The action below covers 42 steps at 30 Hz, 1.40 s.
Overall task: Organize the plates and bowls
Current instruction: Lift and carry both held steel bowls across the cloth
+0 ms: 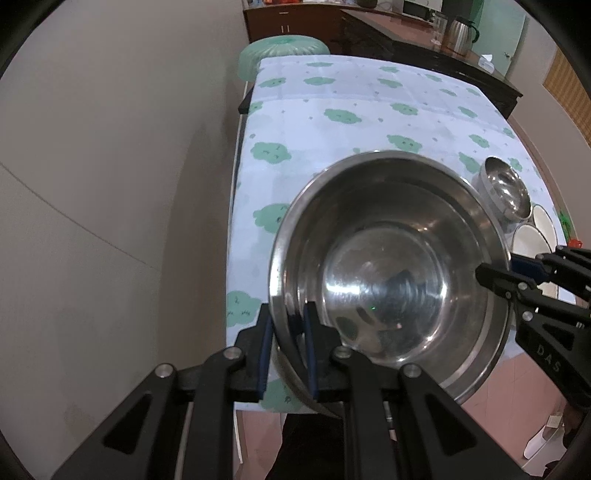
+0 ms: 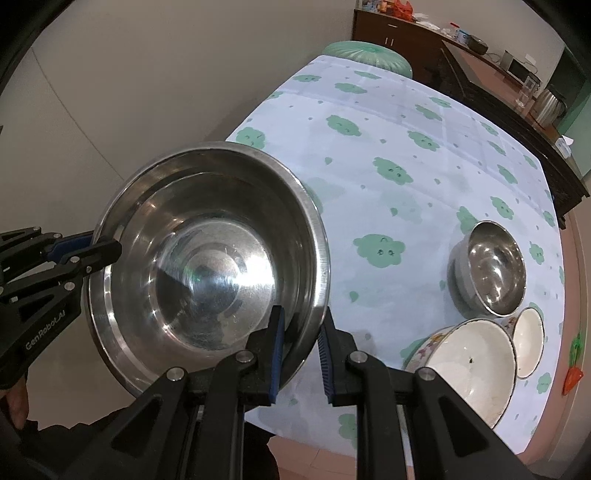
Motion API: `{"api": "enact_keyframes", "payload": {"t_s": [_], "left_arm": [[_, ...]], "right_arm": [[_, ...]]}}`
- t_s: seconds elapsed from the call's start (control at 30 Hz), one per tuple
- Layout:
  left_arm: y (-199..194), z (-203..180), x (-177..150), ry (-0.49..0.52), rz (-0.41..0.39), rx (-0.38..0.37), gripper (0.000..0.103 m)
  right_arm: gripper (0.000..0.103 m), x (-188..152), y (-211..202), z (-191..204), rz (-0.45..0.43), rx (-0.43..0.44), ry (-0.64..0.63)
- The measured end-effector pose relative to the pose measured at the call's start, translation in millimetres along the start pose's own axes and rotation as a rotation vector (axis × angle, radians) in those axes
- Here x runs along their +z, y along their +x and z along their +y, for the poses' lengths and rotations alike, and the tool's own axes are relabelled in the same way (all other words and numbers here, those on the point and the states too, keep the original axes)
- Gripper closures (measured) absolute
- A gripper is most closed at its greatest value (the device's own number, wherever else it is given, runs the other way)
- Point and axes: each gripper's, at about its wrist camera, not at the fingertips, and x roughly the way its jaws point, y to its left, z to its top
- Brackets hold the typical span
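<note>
A large steel bowl (image 1: 388, 277) (image 2: 207, 266) hangs tilted above the near left corner of the table, held by its rim on two opposite sides. My left gripper (image 1: 288, 314) (image 2: 107, 251) is shut on the rim's left side. My right gripper (image 2: 301, 317) (image 1: 495, 277) is shut on the rim's right side. A smaller steel bowl (image 2: 491, 269) (image 1: 506, 188) stands on the table to the right. Beside it sit a white patterned bowl (image 2: 461, 362) (image 1: 532, 240) and a smaller white bowl (image 2: 528, 339) (image 1: 543, 218).
The table wears a pale blue cloth (image 1: 332, 92) (image 2: 388, 129) with green clouds. A plain wall runs along its left side. A green stool (image 1: 284, 48) stands at the far end, and a dark cabinet with a kettle (image 1: 458, 33) lies beyond.
</note>
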Motion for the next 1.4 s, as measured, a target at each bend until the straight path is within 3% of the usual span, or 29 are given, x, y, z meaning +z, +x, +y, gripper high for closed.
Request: {"api": "enact_keyframes", "payload": {"t_s": [1.4], "left_arm": [[37,11,-18,0.002,0.107,0.005,0.089]], "right_arm": [[0.084,-11,38,20,0.105,0.026,-0.022]]}}
